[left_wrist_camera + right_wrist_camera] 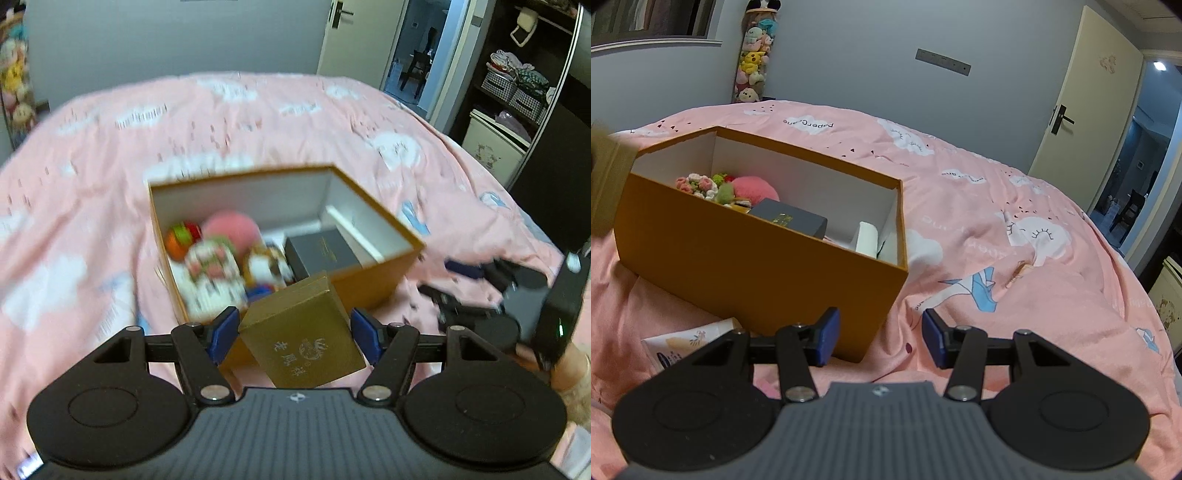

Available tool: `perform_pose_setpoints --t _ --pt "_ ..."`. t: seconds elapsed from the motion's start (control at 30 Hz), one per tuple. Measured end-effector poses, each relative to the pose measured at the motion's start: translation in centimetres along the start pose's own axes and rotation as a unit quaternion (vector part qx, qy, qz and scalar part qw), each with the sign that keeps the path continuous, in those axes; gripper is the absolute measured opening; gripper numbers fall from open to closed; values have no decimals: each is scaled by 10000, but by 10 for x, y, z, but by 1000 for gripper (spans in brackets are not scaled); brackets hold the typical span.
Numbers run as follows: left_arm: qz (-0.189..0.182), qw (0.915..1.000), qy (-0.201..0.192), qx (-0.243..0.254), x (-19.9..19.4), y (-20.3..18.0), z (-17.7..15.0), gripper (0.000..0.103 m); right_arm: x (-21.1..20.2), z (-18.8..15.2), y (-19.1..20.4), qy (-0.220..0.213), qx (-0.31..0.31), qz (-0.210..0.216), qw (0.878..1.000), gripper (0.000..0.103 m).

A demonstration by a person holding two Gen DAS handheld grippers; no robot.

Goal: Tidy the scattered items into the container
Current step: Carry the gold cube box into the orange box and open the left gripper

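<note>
My left gripper (pixel 294 332) is shut on a small gold box (pixel 301 332) with printed characters, its blue pads pressing both sides. It holds the box in the air over the near edge of the open orange box (pixel 369 284) on the pink bed. Inside lie a pink plush ball (pixel 231 229), a crochet bouquet (pixel 210 266), a striped ball (pixel 183 238) and a dark grey box (pixel 321 253). My right gripper (pixel 881 336) stands open with nothing between its fingers, just off the near corner of the orange box (pixel 757 266). The gold box (pixel 605 177) shows at the left edge of the right wrist view.
A flat white packet (pixel 683 343) lies on the bedspread (pixel 997 240) beside the orange box, left of my right gripper. The right gripper (pixel 480 288) shows blurred in the left wrist view. A tall column of plush toys (pixel 753 62) stands by the far wall; a door (pixel 1082 122) and wardrobe shelves (pixel 517 85) are at the right.
</note>
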State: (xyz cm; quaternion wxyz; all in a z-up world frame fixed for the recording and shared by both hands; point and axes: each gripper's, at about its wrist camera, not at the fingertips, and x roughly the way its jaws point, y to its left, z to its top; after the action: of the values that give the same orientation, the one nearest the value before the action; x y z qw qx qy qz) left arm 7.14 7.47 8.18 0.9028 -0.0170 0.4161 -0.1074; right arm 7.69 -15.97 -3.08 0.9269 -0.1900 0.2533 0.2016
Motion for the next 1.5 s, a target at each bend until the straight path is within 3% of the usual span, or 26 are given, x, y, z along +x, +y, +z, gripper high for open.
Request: perform_pose_setpoints --t 0.17,0.37,0.6,1.17,1.5 --pt "357 9989 -99 302 16 5 41 77 2 -3 0 41 34 0 10000 52" --pt "793 9955 123 496 66 20 76 77 3 -6 -1 51 64 18 10000 52" --pt "643 9968 237 409 125 15 99 77 5 -6 1 91 42 77 9999 52" --pt "652 9925 983 306 231 -6 117 77 26 -5 -5 453 209 213 9985 52" --pt "886 9881 1174 438 248 -11 116 78 27 -5 -6 486 232 197 9984 53"
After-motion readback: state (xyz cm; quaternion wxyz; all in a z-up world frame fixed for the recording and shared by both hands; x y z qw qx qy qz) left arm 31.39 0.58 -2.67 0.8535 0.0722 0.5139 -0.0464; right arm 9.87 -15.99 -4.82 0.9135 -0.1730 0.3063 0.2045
